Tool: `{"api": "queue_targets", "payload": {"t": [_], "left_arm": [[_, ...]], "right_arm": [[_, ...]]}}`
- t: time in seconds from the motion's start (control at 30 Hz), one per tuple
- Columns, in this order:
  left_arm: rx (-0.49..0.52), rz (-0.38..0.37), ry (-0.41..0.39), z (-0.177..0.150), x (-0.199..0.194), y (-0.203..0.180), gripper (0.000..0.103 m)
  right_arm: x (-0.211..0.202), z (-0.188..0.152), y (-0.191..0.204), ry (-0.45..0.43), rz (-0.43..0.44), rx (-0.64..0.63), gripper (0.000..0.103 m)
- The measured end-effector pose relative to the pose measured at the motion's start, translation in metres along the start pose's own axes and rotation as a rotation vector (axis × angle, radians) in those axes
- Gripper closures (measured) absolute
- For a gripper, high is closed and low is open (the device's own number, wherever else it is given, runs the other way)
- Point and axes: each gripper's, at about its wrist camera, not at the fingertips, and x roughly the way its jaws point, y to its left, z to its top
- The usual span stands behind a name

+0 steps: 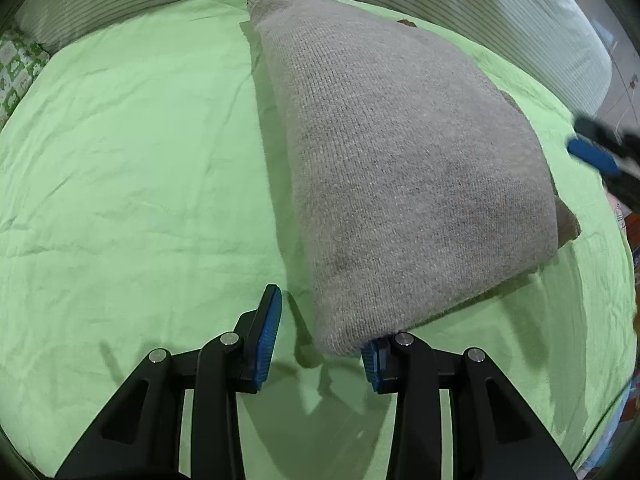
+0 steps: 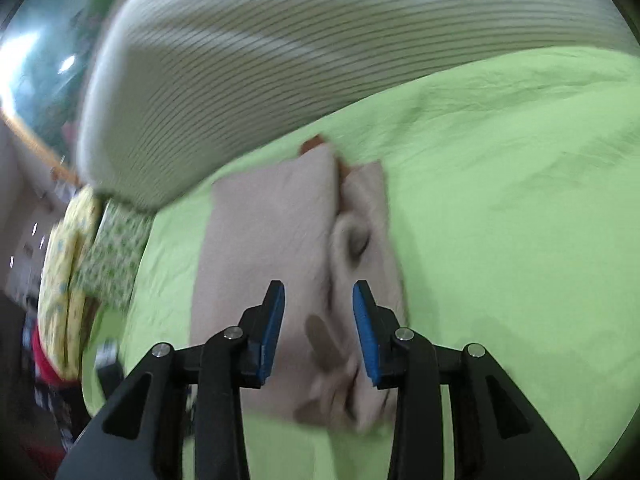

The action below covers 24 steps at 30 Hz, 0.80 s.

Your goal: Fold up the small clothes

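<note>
A grey-beige knitted garment (image 1: 400,152) lies folded on the green bed sheet (image 1: 132,168). My left gripper (image 1: 322,340) is open; the garment's near corner drapes over its right finger and hides the tip, nothing is clamped. My right gripper (image 2: 318,320) is open and empty, hovering over the near end of the garment (image 2: 272,248); the view is blurred. The right gripper also shows at the right edge of the left wrist view (image 1: 596,156).
A white striped pillow or bolster (image 2: 248,60) lies along the far side of the bed. Green and yellow patterned cushions (image 2: 92,256) sit at the left in the right wrist view. The bed edge is at the right in the left wrist view.
</note>
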Motion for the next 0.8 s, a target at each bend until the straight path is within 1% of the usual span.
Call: {"api": "queue_targets", "payload": {"t": [0.03, 0.13, 0.17, 0.2, 0.23, 0.27, 0.3, 0.33, 0.43, 0.5, 0.57, 0.67, 0.73, 0.8], "left_arm": [[0.002, 0.002, 0.000, 0.006, 0.003, -0.002, 0.065], [0.005, 0.005, 0.003, 0.000, 0.004, -0.010, 0.065], [0.011, 0.010, 0.003, 0.000, 0.004, -0.012, 0.064], [0.014, 0.015, 0.003, 0.001, 0.005, -0.014, 0.064], [0.018, 0.021, 0.005, 0.001, 0.006, -0.017, 0.064], [0.020, 0.024, 0.006, 0.002, 0.006, -0.019, 0.064], [0.024, 0.027, 0.007, 0.002, 0.006, -0.022, 0.064], [0.027, 0.031, 0.008, 0.003, 0.007, -0.027, 0.064], [0.034, 0.037, 0.011, 0.002, 0.012, -0.033, 0.064], [0.032, 0.025, 0.012, 0.002, 0.012, -0.035, 0.064], [0.023, 0.018, 0.013, 0.002, 0.012, -0.034, 0.064], [0.006, 0.000, 0.019, 0.005, 0.009, -0.031, 0.064], [-0.006, -0.013, 0.026, 0.006, 0.009, -0.029, 0.064], [-0.020, -0.027, 0.031, 0.008, 0.007, -0.026, 0.064]], "right_arm": [[0.003, -0.007, 0.004, 0.028, -0.014, -0.029, 0.066], [0.025, -0.022, 0.013, 0.112, -0.137, -0.123, 0.066], [0.033, -0.025, 0.012, 0.137, -0.173, -0.136, 0.066], [0.038, -0.027, 0.007, 0.159, -0.168, -0.136, 0.066], [0.041, -0.029, 0.007, 0.165, -0.146, -0.137, 0.066], [0.043, -0.029, 0.008, 0.168, -0.148, -0.151, 0.072], [0.044, -0.028, 0.010, 0.176, -0.184, -0.176, 0.095], [0.042, -0.026, 0.009, 0.171, -0.191, -0.181, 0.095], [0.015, -0.013, 0.004, 0.096, -0.190, -0.161, 0.096], [-0.002, -0.007, -0.006, 0.051, -0.180, -0.131, 0.096], [-0.003, -0.012, -0.016, 0.059, -0.213, -0.132, 0.096], [0.016, -0.028, -0.029, 0.110, -0.238, -0.117, 0.096], [0.026, -0.034, -0.037, 0.116, -0.227, -0.073, 0.096], [0.029, -0.035, -0.040, 0.098, -0.207, -0.037, 0.095]]}}
